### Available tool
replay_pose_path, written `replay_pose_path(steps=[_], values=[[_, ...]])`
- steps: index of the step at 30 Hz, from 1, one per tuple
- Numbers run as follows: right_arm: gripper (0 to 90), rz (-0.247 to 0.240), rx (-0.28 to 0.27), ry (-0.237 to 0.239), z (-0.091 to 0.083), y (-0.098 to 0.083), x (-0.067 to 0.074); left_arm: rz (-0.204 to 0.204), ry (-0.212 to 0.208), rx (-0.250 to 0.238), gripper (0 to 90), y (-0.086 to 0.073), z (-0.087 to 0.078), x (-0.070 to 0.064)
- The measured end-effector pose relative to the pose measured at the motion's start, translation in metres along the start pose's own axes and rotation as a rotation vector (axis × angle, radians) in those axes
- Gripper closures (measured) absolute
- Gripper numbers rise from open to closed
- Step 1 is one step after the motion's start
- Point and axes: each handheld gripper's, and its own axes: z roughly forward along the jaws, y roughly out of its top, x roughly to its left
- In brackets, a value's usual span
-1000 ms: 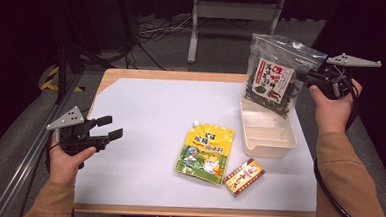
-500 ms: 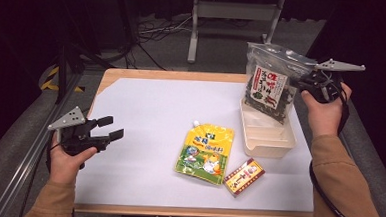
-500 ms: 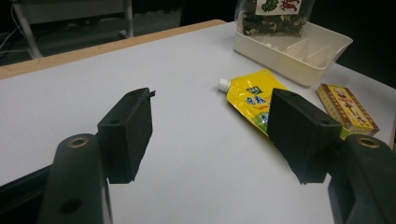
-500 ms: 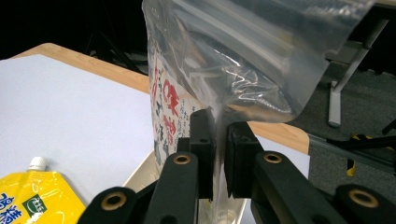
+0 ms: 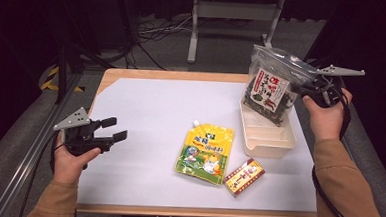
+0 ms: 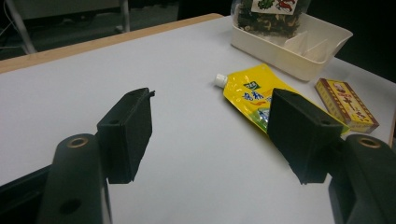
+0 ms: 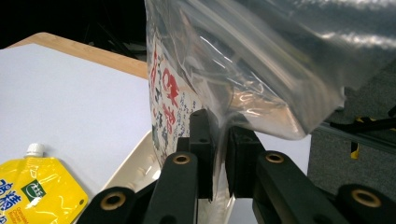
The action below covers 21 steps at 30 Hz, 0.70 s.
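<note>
The bench (image 5: 151, 111), a wood-edged top w/ a white sheet over it, carries everything. What has changed: the right tongs (image 5: 302, 89) have brought the clear plastic zip bag of dark dried seaweed w/ a red-and-white label (image 5: 269, 87) lower and further left than a sec ago, so its bottom edge now hangs over the far end of the cream plastic divided tray (image 5: 290, 139), prob. just touching or about to; in the left gripper view the bag (image 6: 271, 14) looks to sit at that end of the tray (image 6: 327, 51). Judged from that, the step in hand is lowering the bag into the tray, nearly done but not released. Right tongs (image 7: 217, 154) are clamped almost fully closed on the bag's side edge (image 7: 243, 70), film pinched between the pads. Left tongs (image 5: 114, 129) hover near the bench's left edge, well apart from the goods, jaws wide and holding nothing, as their own view confirms (image 6: 212, 135); unchanged from before. Tray contents: apart from the bag's lower end, its compartments and small dividers look bare. Outside it: a yellow-green spouted pouch w/ a white cap (image 5: 204, 151) lies flat mid-bench, just beside the tray, and a small red-and-yellow cardboard box (image 5: 244, 177) lies near the front edge, close to the pouch's corner.
</note>
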Motion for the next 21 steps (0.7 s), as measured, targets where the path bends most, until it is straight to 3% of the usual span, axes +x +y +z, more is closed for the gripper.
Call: replay_pose_path(steps=[13, 21], values=[[79.8, 0.019, 0.002, 0.009, -0.003, -0.004, -0.002, 0.003, -0.017, 0.029, 31.6, 0.001, 0.012, -0.004], [63.5, 0.048, -0.009, -0.001, -0.006, -0.008, -0.004, 0.003, -0.020, 0.052, 29.8, 0.002, 0.020, -0.004]])
